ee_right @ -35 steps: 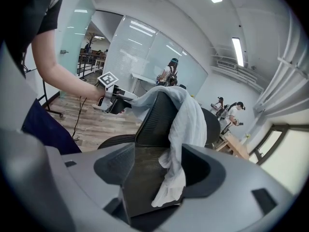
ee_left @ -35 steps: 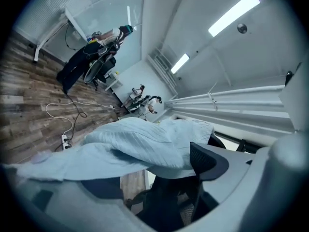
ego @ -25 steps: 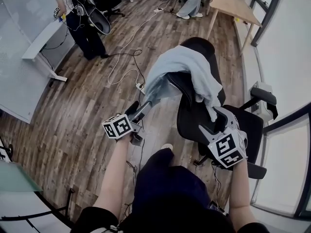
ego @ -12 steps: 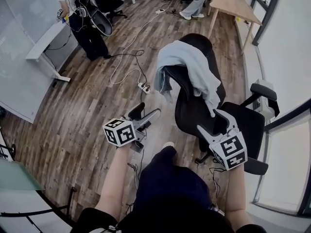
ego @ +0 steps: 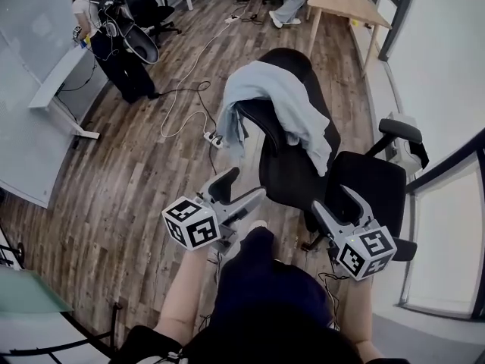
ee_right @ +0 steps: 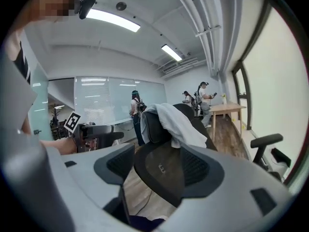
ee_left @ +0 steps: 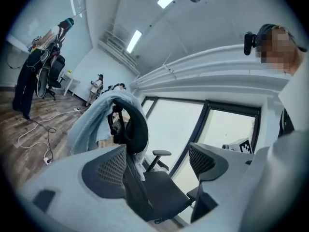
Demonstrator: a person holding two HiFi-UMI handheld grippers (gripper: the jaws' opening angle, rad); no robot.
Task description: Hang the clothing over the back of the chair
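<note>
Wood-plank floor (ego: 129,180) fills the head view. Nearest, at 7 o'clock, the left claw (ego: 244,185) has its jaws well apart with nothing between them. At 4 o'clock the right claw (ego: 335,202) is also parted and empty (each gripper view shows only the chair beyond its jaws). Just past them, toward 2 o'clock, stands the black office chair (ego: 367,184). The pale blue clothing (ego: 280,97) lies draped over its backrest, hanging down both sides. Toward 10 o'clock a white power strip (ego: 210,137) lies on the floor, with a person (ego: 114,48) standing farther off. A wooden table (ego: 345,2) sits at 1 o'clock.
</note>
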